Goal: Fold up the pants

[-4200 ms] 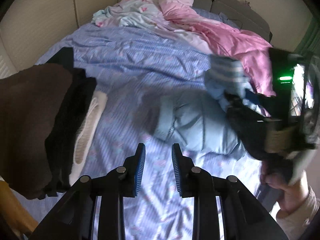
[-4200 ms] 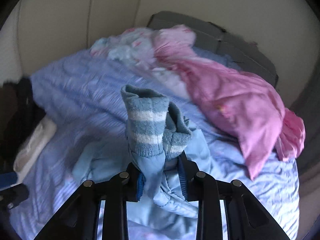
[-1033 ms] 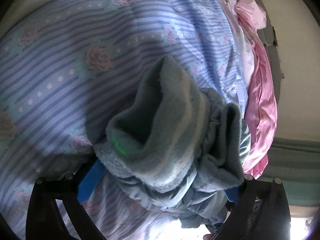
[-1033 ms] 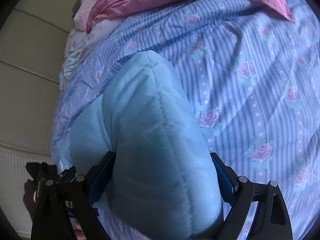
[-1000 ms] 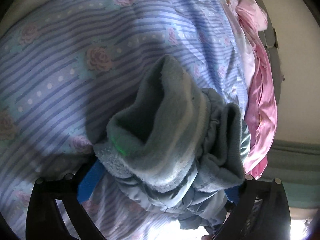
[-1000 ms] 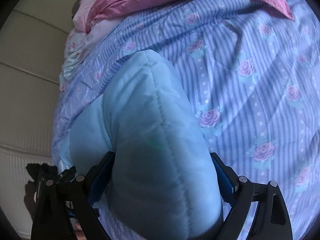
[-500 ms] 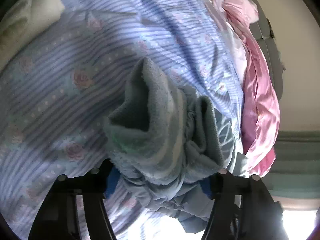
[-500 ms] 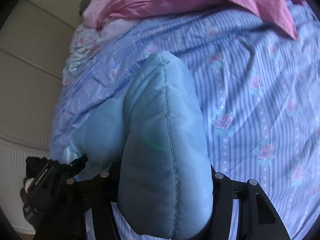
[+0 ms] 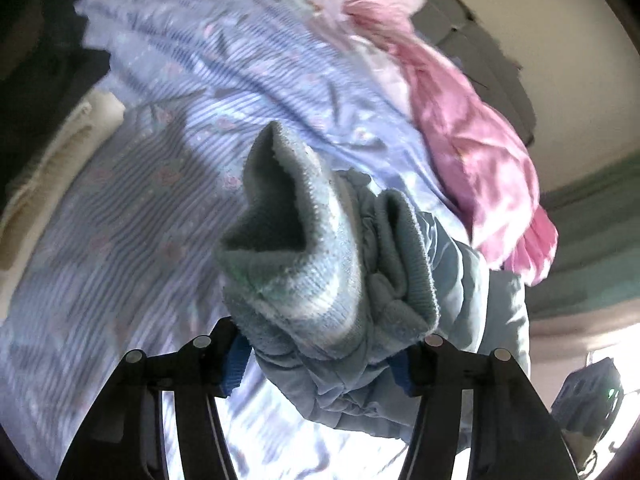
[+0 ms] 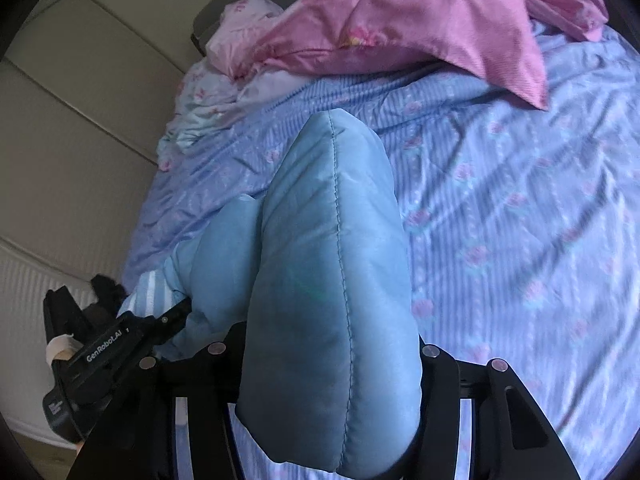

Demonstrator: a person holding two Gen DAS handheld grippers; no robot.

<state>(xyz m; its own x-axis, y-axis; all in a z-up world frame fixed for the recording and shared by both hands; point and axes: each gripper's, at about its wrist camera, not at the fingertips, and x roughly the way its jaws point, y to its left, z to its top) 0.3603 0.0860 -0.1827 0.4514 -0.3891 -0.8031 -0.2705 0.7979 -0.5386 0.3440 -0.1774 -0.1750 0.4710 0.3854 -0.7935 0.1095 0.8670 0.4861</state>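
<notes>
The light blue padded pants (image 10: pixel 328 264) are folded into a thick bundle and held above the bed. My left gripper (image 9: pixel 320 360) is shut on the end with the striped knit cuffs (image 9: pixel 316 264), which stick up between its jaws. My right gripper (image 10: pixel 332 364) is shut on the padded quilted fold of the same pants. The left gripper also shows in the right wrist view (image 10: pixel 120 336), at the lower left, gripping the other end of the bundle. The right gripper's body shows in the left wrist view at the lower right (image 9: pixel 588 396).
A bed with a blue striped floral cover (image 10: pixel 520 220) lies under the pants. A pink quilt (image 10: pixel 400 24) and pale floral bedding (image 10: pixel 224 80) are piled at its head. Dark and cream folded clothes (image 9: pixel 52 120) are stacked on the left. A wall with panels (image 10: pixel 80 140) runs along the left side.
Both grippers have closed in on the pants bundle and lifted it off the bed. The views have tilted up, so the pink quilt and the headboard show more.
</notes>
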